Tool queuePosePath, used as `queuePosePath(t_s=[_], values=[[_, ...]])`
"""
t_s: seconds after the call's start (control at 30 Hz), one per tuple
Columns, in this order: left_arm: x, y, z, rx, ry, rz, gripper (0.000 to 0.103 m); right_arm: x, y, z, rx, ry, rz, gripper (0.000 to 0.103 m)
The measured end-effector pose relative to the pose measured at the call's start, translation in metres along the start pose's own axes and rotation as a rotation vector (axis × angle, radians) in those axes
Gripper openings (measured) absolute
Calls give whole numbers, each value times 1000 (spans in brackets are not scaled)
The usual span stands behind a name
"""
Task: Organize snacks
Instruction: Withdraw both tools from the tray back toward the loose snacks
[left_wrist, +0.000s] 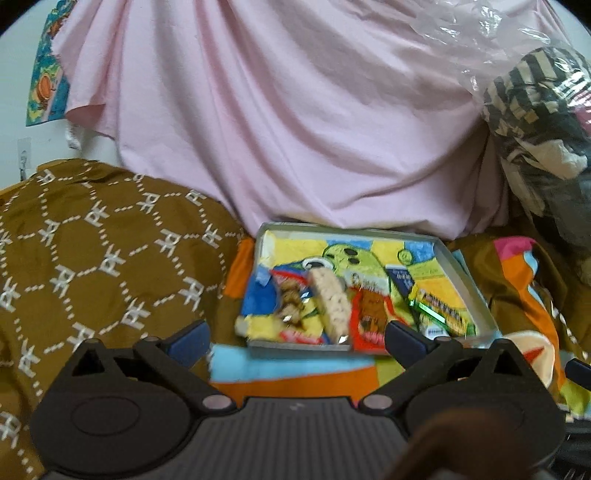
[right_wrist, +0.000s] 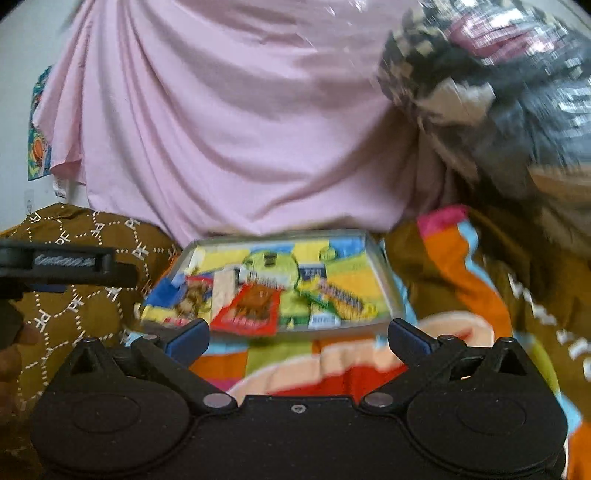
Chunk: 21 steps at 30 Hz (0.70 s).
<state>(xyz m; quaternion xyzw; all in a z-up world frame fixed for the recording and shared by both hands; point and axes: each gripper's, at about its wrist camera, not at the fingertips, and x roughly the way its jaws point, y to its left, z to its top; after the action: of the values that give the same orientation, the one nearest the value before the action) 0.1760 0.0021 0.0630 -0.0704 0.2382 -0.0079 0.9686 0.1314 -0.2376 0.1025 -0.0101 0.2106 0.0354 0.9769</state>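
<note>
A shallow grey tray with a bright cartoon lining lies on a colourful blanket. Several snack packets lie side by side in it: a chocolate-cookie packet, a pale rice-crisp bar, a red packet overhanging the near rim, and a yellow-green bar. My left gripper hovers just short of the tray's near edge, open and holding nothing. In the blurred right wrist view the same tray and red packet appear, with my right gripper open and bare in front of it.
A brown patterned cushion rises left of the tray. Pink cloth hangs behind it. A clear plastic bag with dark striped fabric bulges at the right. The left gripper's side and a hand show at left.
</note>
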Motion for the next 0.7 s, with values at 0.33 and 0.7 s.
queuePosePath(t_s=[0.33,0.7], values=[[-47,23,-33,42,56,32,103,-45,8,-27,65,89,-22,102],[-59,35,-73,86,142,70,103,-57,18,-52,37,164,-27,102]])
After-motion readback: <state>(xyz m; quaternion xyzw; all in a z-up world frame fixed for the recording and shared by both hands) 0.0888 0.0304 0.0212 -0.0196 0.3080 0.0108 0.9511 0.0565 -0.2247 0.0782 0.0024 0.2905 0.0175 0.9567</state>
